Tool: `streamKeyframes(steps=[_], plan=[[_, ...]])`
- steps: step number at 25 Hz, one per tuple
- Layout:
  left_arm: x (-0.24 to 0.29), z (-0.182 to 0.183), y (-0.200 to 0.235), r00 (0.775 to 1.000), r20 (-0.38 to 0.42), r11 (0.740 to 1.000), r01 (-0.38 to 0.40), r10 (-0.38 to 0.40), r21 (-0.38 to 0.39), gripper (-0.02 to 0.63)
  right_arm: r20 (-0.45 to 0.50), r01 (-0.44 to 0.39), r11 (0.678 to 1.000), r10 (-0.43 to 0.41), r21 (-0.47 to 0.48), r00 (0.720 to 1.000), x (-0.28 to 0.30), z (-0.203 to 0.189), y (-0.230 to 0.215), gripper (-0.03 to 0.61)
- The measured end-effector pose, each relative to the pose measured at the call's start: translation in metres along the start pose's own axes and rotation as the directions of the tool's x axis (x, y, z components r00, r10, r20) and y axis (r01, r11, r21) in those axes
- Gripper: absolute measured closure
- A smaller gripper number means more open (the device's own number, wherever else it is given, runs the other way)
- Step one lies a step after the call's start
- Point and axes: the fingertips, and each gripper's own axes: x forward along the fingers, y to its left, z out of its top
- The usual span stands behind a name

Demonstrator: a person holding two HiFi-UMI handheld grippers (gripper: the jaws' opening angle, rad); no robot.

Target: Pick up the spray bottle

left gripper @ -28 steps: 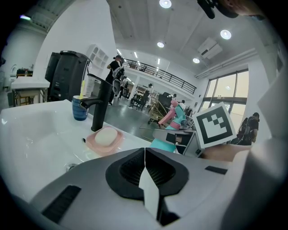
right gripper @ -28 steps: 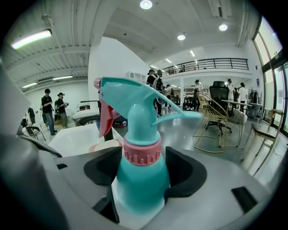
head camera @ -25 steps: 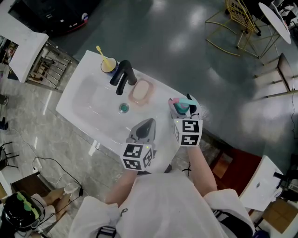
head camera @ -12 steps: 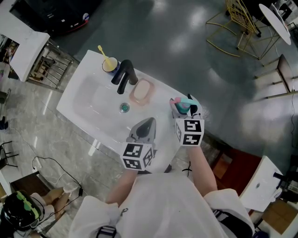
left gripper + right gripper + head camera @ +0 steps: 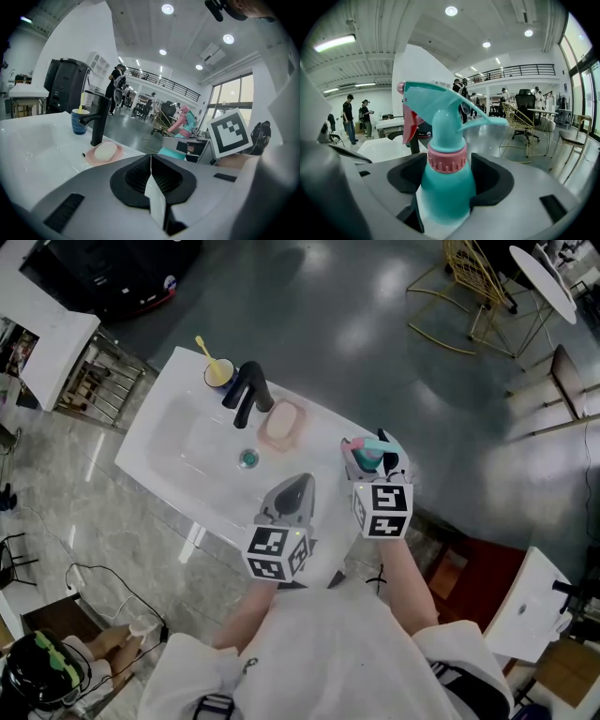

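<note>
I am holding the right gripper point(image 5: 373, 474) clamped on the spray bottle point(image 5: 447, 187). The jaws are pressing in from both sides on the teal body, just under the pink collar point(image 5: 446, 161). The left gripper point(image 5: 151, 173) is sitting with its jaws together and nothing between them, idling over the front of the white basin counter point(image 5: 178, 442).

In the head view the spray bottle point(image 5: 366, 457) is standing upright at the right end of the counter, well apart from the black faucet point(image 5: 246, 395), the pink soap dish point(image 5: 284, 425) and the blue cup point(image 5: 217, 371). I cannot tell whether its base is touching the counter or already clear of it.

I am judging it to be a smooth plastic bottle, probably light. The teal wall is opaque, so I am not seeing the fill level and the weight is a guess. The shoulder is rounded and looks slick, so I am expecting it could slide or pivot in the pads if I tilt it. The wall is likely thin and may dent under a hard squeeze.

The best hold, as I am reading it, is where I am gripping now, on the upper body below the collar. I am staying off the trigger point(image 5: 410, 124) and nozzle head point(image 5: 436, 101), since pressing them could fire a spray.
</note>
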Motion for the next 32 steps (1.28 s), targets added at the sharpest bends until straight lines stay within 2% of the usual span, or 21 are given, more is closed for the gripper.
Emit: streamKeyframes(steps=[17, 32], plan=[[-0.024, 0.024, -0.045, 0.993, 0.102, 0.996, 0.051, -0.058, 0.069, 0.586, 0.102, 0.05, 0.998, -0.047, -0.026, 0.994, -0.087, 0.025, 0.002, 0.278], [-0.064, 0.013, -0.098, 0.982, 0.161, 0.992, 0.084, -0.099, 0.098, 0.586, 0.145, 0.095, 0.995, -0.091, -0.019, 0.985, -0.18, 0.015, 0.002, 0.278]])
